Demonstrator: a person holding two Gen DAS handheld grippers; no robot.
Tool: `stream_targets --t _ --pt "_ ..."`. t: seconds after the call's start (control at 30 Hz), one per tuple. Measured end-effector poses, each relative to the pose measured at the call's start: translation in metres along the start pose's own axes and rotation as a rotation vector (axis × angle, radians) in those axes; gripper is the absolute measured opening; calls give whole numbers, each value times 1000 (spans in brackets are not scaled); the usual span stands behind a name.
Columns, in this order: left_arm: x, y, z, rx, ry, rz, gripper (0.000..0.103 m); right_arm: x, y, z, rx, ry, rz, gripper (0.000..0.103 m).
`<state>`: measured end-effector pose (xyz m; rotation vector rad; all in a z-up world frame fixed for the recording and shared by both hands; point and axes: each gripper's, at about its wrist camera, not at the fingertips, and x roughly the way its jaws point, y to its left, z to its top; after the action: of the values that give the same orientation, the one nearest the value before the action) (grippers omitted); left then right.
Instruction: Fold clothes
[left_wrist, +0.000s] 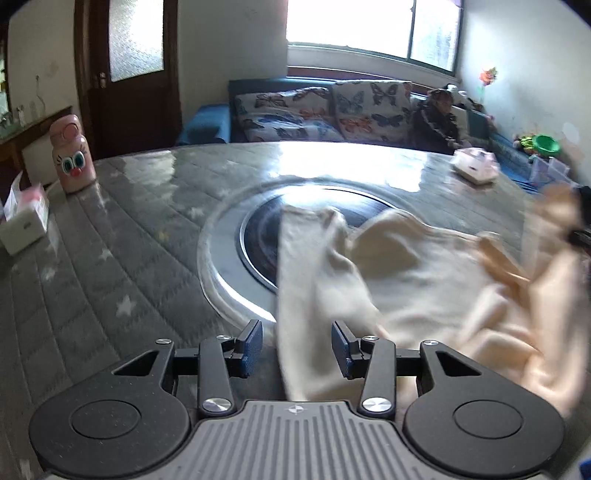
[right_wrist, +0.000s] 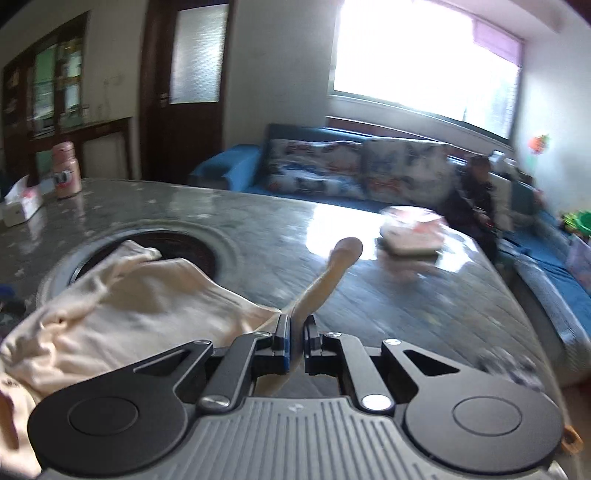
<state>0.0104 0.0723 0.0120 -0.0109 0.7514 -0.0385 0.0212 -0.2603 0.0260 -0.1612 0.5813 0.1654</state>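
- On the bench (left_wrist: 122, 236), a round top w/ grey quilted star-print cover under clear sheet, sits a round inset ring (left_wrist: 229, 254) w/ dark centre, approx mid-bench in left wrist view.
- Behind bench, 12 o'clock: blue sofa (left_wrist: 207, 125) w/ butterfly-print throw; a person sits at its right end, approx 1 o'clock. Bright window above, dark wood door at 11.
- Cream garment (left_wrist: 399, 273) lies crumpled on bench, spread from 12 to 3 o'clock of left tool, draped partly over the inset ring. In right wrist view the bulk lies at 9–10 o'clock of right tool; blurred in places.
- Left tool (left_wrist: 297, 345): fingers apart; a cream strip of the garment runs up between them, touching neither pad as far as can be seen.
- Right tool (right_wrist: 295, 341): fingers close together, clamped on a thin fold of the garment, which sticks up past the tips toward 12–1 o'clock.
- Pink cartoon-face bottle (left_wrist: 72, 155) upright at far left bench edge, approx 10 o'clock in left view.
- White tissue box (left_wrist: 26, 218) near the bottle, at 9 o'clock.
- Pinkish flat item (left_wrist: 476, 168) at far right bench edge, approx 1 o'clock; too blurred to ID.
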Motion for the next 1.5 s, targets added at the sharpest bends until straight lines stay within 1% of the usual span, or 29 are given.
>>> stream_targets --t 0.07,0.2,0.3,0.37,0.4,0.43,0.5,0.53,0.57,0.67,0.7,0.73,0.77,0.83,0.97,1.2,1.27,1.37,1.43,1.5 --pt "17 4 8 -8 1 15 45 -11 -11 -13 17 25 -41 6" --pt "44 6 21 8 -2 23 43 -20 -28 -44 64 117 -108 6" --pt "60 4 28 38 -14 26 40 -21 -34 -61 95 178 -123 8" --pt "69 3 31 51 -15 24 40 -26 -35 -66 96 195 -128 14" --pt "73 2 32 55 -12 17 40 -28 -35 -69 97 203 -130 21" --pt "78 2 33 59 -9 10 40 -31 -35 -70 92 205 -135 25" --pt "86 0 33 67 -1 10 40 -38 -35 -72 79 204 -146 29" --pt "88 -1 33 71 -2 9 39 -41 -35 -71 74 198 -152 35" --pt "90 -2 33 74 -5 7 39 -45 -35 -70 70 191 -158 37" --pt "93 -4 33 81 -10 -7 21 -51 -33 -64 63 166 -160 47" --pt "94 -5 34 82 -9 -14 13 -51 -31 -61 59 156 -155 51" --pt "94 -6 34 86 -12 -11 7 -51 -29 -59 54 145 -149 52" --pt "94 -7 33 92 -16 -3 6 -50 -27 -57 51 138 -142 53" --pt "92 -9 32 95 -25 19 4 -45 -20 -53 41 125 -119 57" --pt "81 2 28 37 -56 96 4 -32 -2 -50 10 120 -58 60" --pt "38 41 5 -48 -102 281 4 -7 30 -51 -48 131 53 64" --pt "28 57 -6 -87 -95 325 4 -2 35 -55 -57 143 74 64" --pt "13 80 -24 -141 -76 376 4 -1 35 -59 -54 152 95 67" --pt "5 89 -35 -163 -62 399 4 -2 34 -62 -56 155 112 73" --pt "-1 94 -46 -180 -47 416 3 -4 33 -65 -69 163 122 75"
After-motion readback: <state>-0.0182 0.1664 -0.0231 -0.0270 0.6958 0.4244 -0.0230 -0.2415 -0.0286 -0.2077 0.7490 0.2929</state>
